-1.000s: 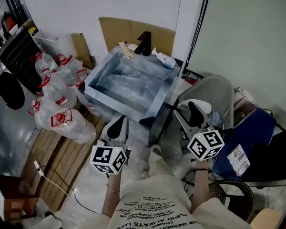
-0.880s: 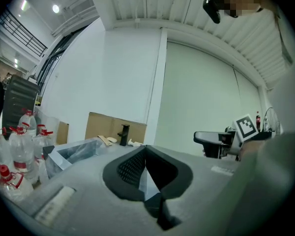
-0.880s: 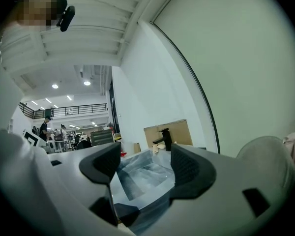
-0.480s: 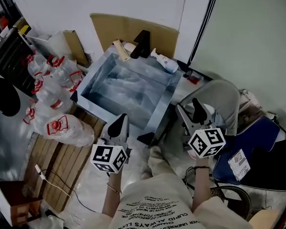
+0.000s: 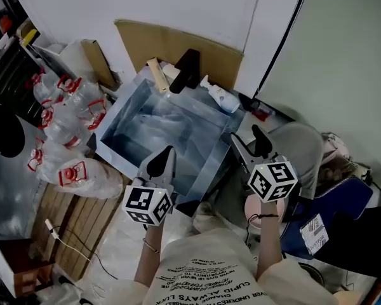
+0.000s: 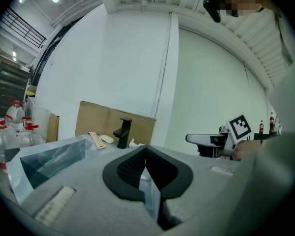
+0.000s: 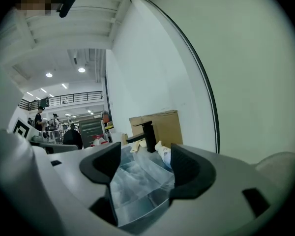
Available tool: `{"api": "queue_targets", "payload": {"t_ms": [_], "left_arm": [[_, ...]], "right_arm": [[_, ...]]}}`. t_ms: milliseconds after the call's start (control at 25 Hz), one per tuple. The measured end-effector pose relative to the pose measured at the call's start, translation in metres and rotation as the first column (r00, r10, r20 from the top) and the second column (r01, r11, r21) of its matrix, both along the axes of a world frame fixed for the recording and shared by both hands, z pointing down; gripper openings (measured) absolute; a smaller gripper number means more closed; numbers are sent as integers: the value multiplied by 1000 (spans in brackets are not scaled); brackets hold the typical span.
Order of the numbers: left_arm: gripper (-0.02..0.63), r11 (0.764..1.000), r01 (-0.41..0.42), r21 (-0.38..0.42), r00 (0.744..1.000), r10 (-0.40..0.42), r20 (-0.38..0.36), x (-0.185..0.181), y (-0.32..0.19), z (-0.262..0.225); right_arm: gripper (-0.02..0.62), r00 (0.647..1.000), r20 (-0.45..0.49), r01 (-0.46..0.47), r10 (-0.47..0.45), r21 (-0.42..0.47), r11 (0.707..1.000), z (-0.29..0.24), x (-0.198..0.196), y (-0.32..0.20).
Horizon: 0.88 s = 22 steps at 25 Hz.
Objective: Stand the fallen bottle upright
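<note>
Jugs (image 5: 66, 116) with red caps are piled at far left, well apart from the work. The left gripper (image 5: 165, 156) hangs over the near edge of the film-wrapped sink (image 5: 117, 116). Its jaws are pressed together with nothing between them.

A black faucet (image 5: 185, 68) stands on the sink's far rim, with cardboard (image 5: 146, 40) behind it. Just right of the faucet, the bottle (image 5: 220, 96) is white and lies on its side on the sink's far-right corner ledge. Its long axis runs from far-left, where the cap end is, to near-right. The right gripper view shows it flat beside the faucet base.

The right gripper (image 5: 248, 138) is at the sink's near-right corner with its jaws spread apart and empty. Only the sink shows through the gap.

The bottle lies straight to the far side of the right gripper and a little left, and this gripper is clearly the nearer one. It likely needs to reach forward and turn so the jaws cross the bottle's axis. The bottle is not yet touched, and it may roll on the film.
</note>
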<state>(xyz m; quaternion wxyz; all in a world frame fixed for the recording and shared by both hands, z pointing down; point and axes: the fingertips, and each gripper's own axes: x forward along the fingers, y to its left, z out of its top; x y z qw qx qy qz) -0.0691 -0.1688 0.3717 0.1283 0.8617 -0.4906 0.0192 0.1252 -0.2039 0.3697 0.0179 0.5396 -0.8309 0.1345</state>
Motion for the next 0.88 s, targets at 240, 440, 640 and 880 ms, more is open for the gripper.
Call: {"api": "queue_targets", "payload": {"t_ms": [240, 440, 640, 880], "left_arm": [[23, 1000, 1, -20, 1000, -1, 8, 14, -35, 5], [23, 999, 10, -46, 1000, -9, 13, 20, -57, 15], [23, 998, 15, -59, 1000, -15, 7, 26, -78, 23], [23, 996, 24, -83, 1000, -24, -3, 33, -95, 37]], "right_arm": [[316, 998, -66, 7, -9, -26, 1000, 9, 6, -50], [316, 989, -132, 56, -63, -56, 997, 19, 1, -82], [316, 968, -211, 118, -138, -104, 988, 34, -4, -115], [316, 927, -299, 185, -224, -154, 971, 47, -13, -149]]}}
